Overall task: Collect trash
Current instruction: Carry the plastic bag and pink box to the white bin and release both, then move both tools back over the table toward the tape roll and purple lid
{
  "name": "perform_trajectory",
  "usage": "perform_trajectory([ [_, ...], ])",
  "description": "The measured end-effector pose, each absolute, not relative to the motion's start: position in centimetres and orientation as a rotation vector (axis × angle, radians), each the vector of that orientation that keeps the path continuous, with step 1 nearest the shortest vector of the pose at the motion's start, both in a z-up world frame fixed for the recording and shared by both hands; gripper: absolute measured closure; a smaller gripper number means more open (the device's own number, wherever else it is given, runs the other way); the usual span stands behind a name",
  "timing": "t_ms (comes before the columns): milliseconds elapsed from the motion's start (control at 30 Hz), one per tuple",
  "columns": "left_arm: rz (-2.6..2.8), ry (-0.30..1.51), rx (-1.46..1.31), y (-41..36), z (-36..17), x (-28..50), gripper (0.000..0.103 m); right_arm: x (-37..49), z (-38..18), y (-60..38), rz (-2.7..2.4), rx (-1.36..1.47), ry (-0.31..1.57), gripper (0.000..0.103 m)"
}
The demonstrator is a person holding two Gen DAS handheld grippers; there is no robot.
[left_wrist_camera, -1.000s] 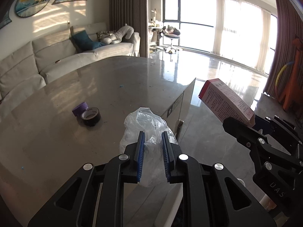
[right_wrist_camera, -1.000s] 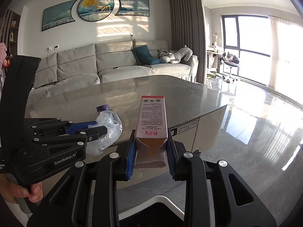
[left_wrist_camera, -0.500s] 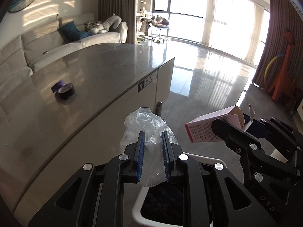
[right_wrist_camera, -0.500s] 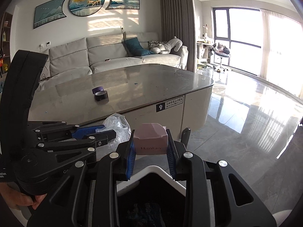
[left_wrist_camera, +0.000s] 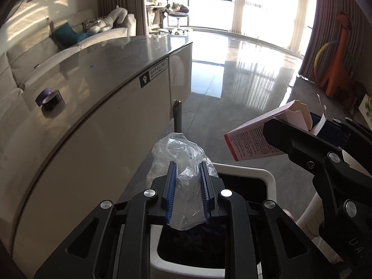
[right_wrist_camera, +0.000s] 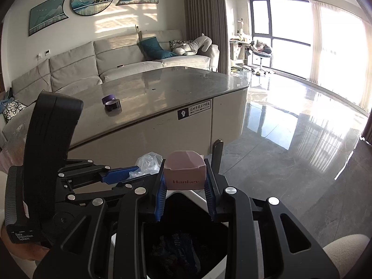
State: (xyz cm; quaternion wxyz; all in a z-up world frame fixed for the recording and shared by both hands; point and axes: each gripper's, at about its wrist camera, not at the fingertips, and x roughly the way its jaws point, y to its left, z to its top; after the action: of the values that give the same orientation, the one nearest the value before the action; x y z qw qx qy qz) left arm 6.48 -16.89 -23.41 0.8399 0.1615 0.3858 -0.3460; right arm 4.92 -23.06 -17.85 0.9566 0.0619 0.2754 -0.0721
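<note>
My left gripper (left_wrist_camera: 186,186) is shut on a crumpled clear plastic bag (left_wrist_camera: 179,153) and holds it over the near rim of a white bin (left_wrist_camera: 269,176) with a dark liner. My right gripper (right_wrist_camera: 184,186) is shut on a pink carton (right_wrist_camera: 184,174), also above the bin (right_wrist_camera: 197,195); the carton shows in the left wrist view (left_wrist_camera: 258,139) at the right. The left gripper (right_wrist_camera: 121,176) with the bag (right_wrist_camera: 148,162) is just left of the carton. Dark trash lies inside the bin (right_wrist_camera: 176,251).
A grey-topped table (right_wrist_camera: 162,88) stands to the left of the bin, with a black tape roll (right_wrist_camera: 112,104) and a purple cap (right_wrist_camera: 108,98) on it. A dark upright handle (left_wrist_camera: 177,114) stands behind the bin. Glossy floor stretches right; a sofa (right_wrist_camera: 116,60) is behind.
Both grippers have moved off the table and down over the bin, carrying the bag and the carton. The carton tipped from upright to pointing forward.
</note>
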Motion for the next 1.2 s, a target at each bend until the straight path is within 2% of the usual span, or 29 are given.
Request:
perform_trajectory([
  [33,-0.732,0.828,0.360,-17.2,-23.7,6.3,0.061,4.9,-18.0,-23.1,-0.146,0.123,0.563,0.073],
  [67,-0.715,0.835,0.377,-17.4,-24.0,6.1,0.022,5.0,-18.1,-23.1,-0.147,0.122,0.566,0.073],
  [100,-0.685,0.824,0.391,-17.5,-24.1,5.8,0.005,5.1,-18.1,-23.0,-0.148,0.119,0.571,0.073],
  [433,-0.640,0.786,0.418,-16.6,-23.8,5.3,0.005,4.5,-18.4,-23.2,-0.147,0.123,0.590,0.073],
  [867,-0.482,0.727,0.280,-12.1,-21.8,7.6,0.005,4.9,-19.3,-22.2,-0.111,0.072,0.662,0.072],
  [900,-0.478,0.720,0.273,-11.9,-21.6,7.7,0.005,5.0,-19.6,-22.0,-0.102,0.065,0.681,0.067],
  [933,-0.470,0.712,0.264,-11.8,-21.3,7.8,0.005,5.1,-19.7,-21.9,-0.098,0.064,0.687,0.039],
  [967,-0.467,0.709,0.251,-11.5,-21.2,8.0,0.005,5.1,-19.7,-21.7,-0.094,0.064,0.687,0.003],
  [1000,-0.471,0.707,0.234,-11.2,-20.9,8.1,0.005,5.1,-19.8,-21.6,-0.085,0.061,0.687,0.006],
  [1200,-0.449,0.672,0.198,-10.5,-20.1,8.5,0.005,5.7,-20.4,-21.1,-0.060,0.035,0.725,0.004],
])
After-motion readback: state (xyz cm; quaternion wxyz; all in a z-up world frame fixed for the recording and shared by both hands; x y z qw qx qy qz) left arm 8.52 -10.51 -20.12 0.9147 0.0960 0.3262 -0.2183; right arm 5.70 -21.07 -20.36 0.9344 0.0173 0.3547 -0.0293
